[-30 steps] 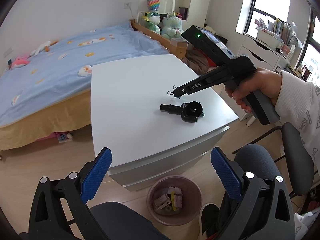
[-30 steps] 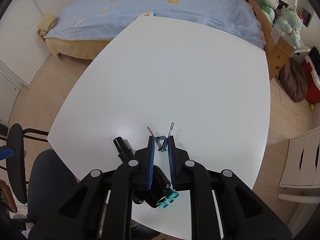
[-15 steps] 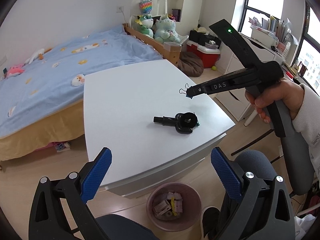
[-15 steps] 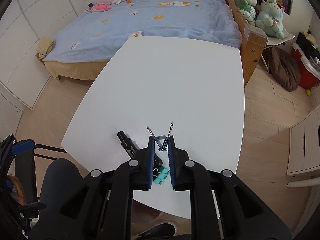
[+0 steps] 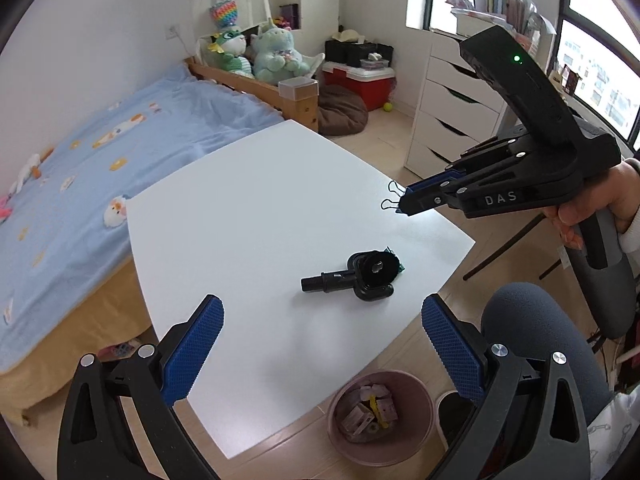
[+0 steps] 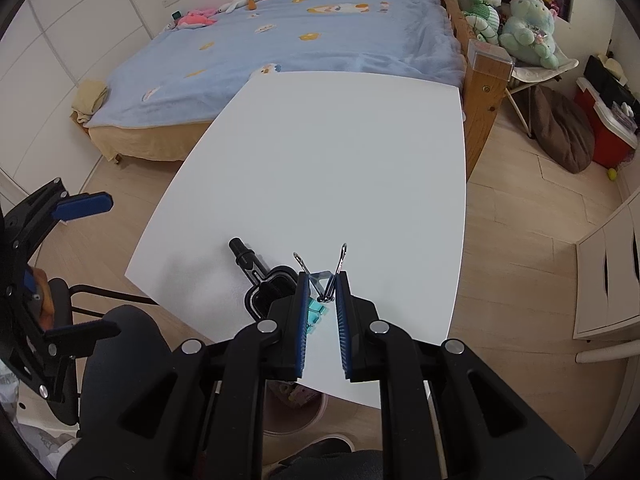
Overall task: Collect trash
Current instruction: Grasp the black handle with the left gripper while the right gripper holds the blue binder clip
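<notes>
My right gripper (image 6: 322, 280) is shut on a binder clip (image 6: 326, 280) with wire handles and holds it in the air above the white table's near right part; it shows in the left wrist view (image 5: 404, 206) with the clip (image 5: 390, 196) at its tip. A black camera mount (image 5: 360, 274) lies on the white table (image 5: 248, 208), with teal clips (image 6: 314, 316) beside it. A pink trash bin (image 5: 380, 416) with scraps stands on the floor below the table's near edge. My left gripper (image 5: 320, 344) is open and empty, above the table's near corner.
A bed with a blue blanket (image 5: 80, 148) lies along the table's far left side. White drawers (image 5: 452, 120) stand at the right. A dark office chair (image 5: 536, 328) is near the bin. Plush toys (image 6: 520, 12) sit by the bed's wooden end.
My right gripper has lifted the binder clip up off the table and pulled back toward the table's right edge. The left gripper has risen and stays open.
</notes>
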Action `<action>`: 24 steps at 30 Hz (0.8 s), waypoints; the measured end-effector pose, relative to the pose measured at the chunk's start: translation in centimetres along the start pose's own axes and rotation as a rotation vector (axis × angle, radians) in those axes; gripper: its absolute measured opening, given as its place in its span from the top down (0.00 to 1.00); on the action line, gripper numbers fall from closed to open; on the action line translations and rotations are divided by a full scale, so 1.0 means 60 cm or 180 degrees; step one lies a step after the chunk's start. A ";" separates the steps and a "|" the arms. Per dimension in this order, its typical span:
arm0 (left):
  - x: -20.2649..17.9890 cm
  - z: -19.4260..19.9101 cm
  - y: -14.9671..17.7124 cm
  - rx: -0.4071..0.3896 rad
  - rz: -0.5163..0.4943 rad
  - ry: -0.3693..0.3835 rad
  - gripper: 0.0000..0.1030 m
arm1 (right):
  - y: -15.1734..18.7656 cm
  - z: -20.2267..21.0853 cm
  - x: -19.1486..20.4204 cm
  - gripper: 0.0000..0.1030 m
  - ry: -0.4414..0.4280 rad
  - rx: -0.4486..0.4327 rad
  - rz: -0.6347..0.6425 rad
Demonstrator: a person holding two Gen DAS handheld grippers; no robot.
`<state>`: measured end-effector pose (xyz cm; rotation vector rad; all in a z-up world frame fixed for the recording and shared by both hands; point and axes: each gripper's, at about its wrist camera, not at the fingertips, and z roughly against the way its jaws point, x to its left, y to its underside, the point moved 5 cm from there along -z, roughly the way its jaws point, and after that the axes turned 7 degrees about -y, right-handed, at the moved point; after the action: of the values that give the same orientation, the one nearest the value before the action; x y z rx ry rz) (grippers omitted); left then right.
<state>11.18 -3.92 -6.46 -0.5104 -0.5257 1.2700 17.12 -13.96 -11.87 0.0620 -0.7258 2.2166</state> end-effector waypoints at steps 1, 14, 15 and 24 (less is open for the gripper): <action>0.000 -0.006 -0.003 -0.0002 -0.0082 0.0044 0.07 | 0.002 0.002 -0.002 0.88 0.0001 -0.0003 -0.0003; -0.026 -0.096 -0.015 0.0031 -0.1381 0.0598 0.08 | 0.014 0.010 -0.023 0.88 0.0063 0.0032 -0.0049; -0.029 -0.101 -0.013 0.0026 -0.1451 0.0635 0.09 | 0.015 0.010 -0.025 0.88 0.0069 0.0035 -0.0057; -0.045 -0.149 -0.001 0.0214 -0.1981 0.1037 0.44 | 0.023 0.008 -0.044 0.88 0.0120 0.0074 -0.0123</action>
<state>16.22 -7.15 -13.60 -0.4386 -0.3258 0.5923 17.89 -16.74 -12.87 0.0455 -0.6730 2.1838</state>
